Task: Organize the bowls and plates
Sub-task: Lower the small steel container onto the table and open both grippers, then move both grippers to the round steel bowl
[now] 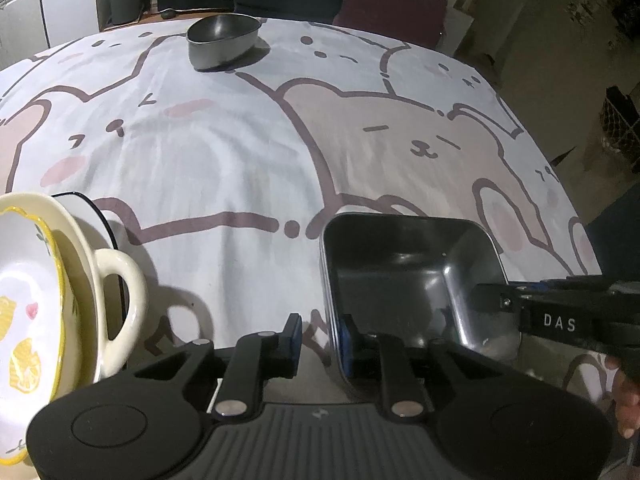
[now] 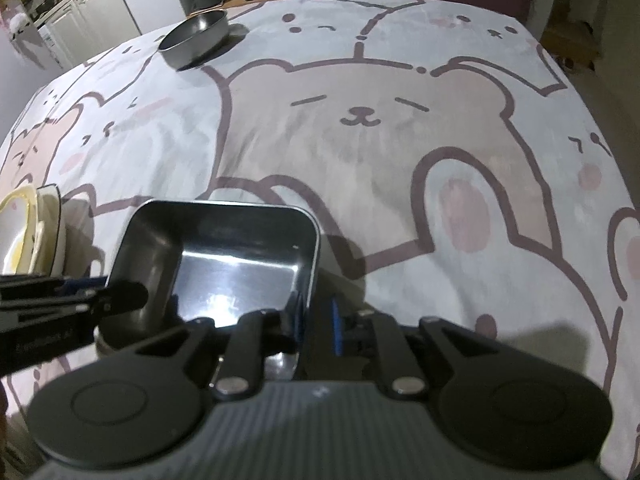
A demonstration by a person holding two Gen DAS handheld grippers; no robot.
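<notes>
Straddling the near-left wall of the square metal tray (image 1: 408, 276), the left gripper (image 1: 320, 340) has its fingers set narrow, one blue pad outside the wall and one inside; a gap shows on the outer side, and whether the inner pad presses the metal cannot be told. Right gripper (image 2: 318, 320), fingers also narrow, straddles the tray's right wall, slim gaps showing beside both pads. In the left wrist view the right gripper comes in from the right edge over the tray's rim. Tray sits on the bench cloth (image 1: 240, 160), printed with cartoon bears. Left of it, leaning stack: lemon-patterned dish (image 1: 28, 320), cream handled bowl (image 1: 116, 300), black-rimmed plate (image 1: 96, 212) behind. Far across the cloth, well apart, a round metal bowl (image 1: 222, 40) tilted on its side edge. Beyond the bench, dim room, bin (image 1: 124, 0) and cabinets.
</notes>
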